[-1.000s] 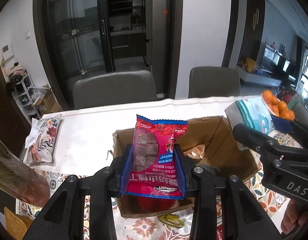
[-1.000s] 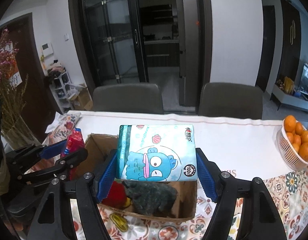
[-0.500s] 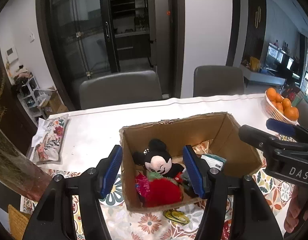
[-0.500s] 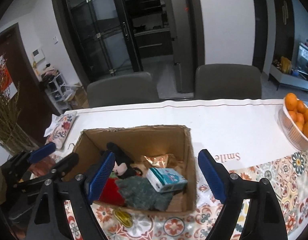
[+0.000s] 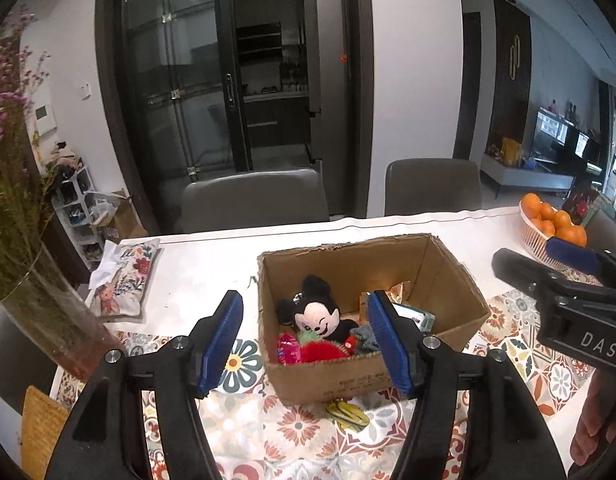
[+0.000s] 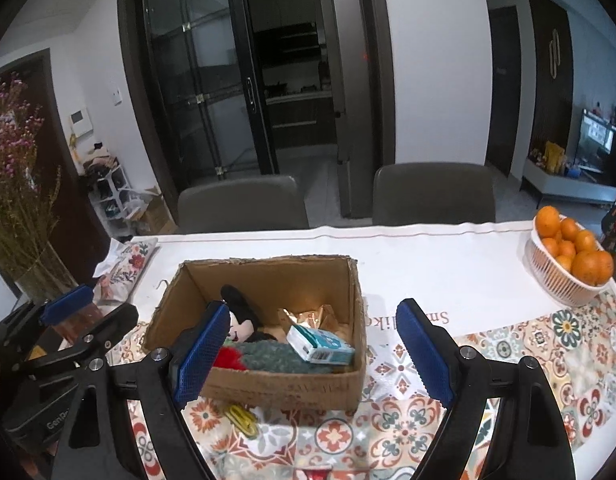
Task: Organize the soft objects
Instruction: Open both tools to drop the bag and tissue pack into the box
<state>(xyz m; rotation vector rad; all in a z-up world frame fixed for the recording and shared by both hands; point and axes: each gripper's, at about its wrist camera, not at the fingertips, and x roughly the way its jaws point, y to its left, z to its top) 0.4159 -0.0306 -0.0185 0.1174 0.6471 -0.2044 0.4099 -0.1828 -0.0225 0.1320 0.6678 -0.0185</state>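
1. The cardboard box [image 6: 268, 384] stands on the patterned table [image 6: 508, 344] and holds a mouse plush [image 5: 320, 314], a tissue pack [image 6: 320, 344], a red snack bag [image 5: 290, 350] and a grey plush [image 6: 268, 356].
2. The left gripper [image 5: 306, 340] is opening, nothing between its jaws; the right gripper [image 6: 312, 350] is spread wide and empty.
3. Outside the box lie a floral pouch [image 5: 124, 280] and a yellow item [image 6: 240, 418] (maybe left to sort).

Soft, even indoor light fills both my views, and the white tabletop [image 6: 448, 264] beyond my tongs reads bright without glare. A warm glint sits on gold foil [image 6: 312, 314] inside the cardboard box [image 5: 460, 280]. Doorways behind are dim. Fisheye bending curves the edges; corners vignette black. Focus is reasonably sharp.
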